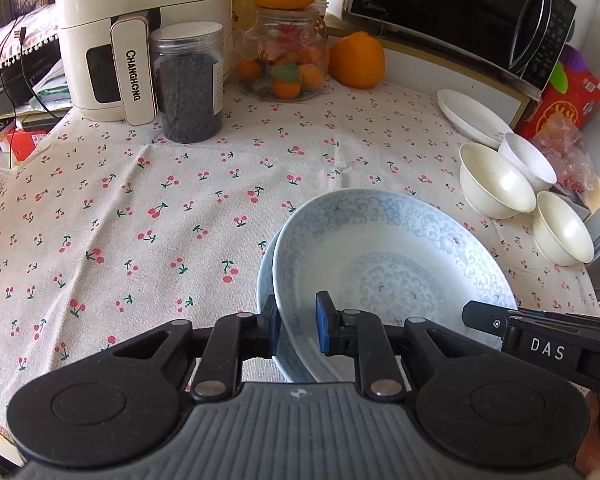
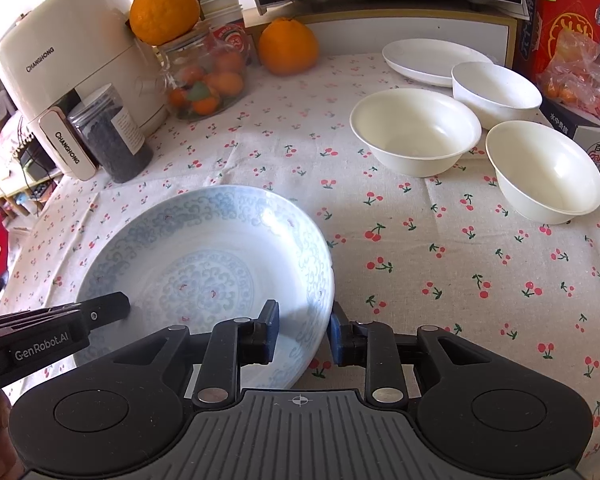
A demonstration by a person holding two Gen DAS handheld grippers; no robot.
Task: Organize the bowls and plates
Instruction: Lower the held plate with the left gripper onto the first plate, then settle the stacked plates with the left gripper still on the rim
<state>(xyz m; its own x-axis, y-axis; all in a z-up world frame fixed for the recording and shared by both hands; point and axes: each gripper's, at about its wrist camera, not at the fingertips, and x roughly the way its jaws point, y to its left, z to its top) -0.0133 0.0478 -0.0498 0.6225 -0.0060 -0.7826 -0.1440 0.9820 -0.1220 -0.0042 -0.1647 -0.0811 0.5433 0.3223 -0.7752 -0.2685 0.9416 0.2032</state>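
While both grippers straddle opposite rims of the top blue-patterned plate (image 1: 392, 276), sorting looks only begun.

Item, left gripper (image 1: 298, 328): jaws part open astride the near rim, lower centre of its view; pads not clearly pressing, so a firm grip cannot be confirmed.

Item, right gripper (image 2: 304, 330): jaws part open astride the plate's right edge, lower centre of its view; same doubt.

Item, second blue plate (image 1: 265, 280): beneath the first, its edge peeking out left; this pair seems stacked.

Item, three white bowls (image 2: 416, 130): separate, upper right, unstacked.

Item, white plate (image 2: 432, 60): behind them, alone.

Surface: cherry-print tablecloth (image 2: 440, 248), creased.

Surroundings: cream appliance (image 2: 60, 68) upper left, dark-filled jar (image 2: 112, 140), fruit jar (image 2: 204, 80), oranges (image 2: 288, 46), microwave (image 1: 460, 12) along the top.
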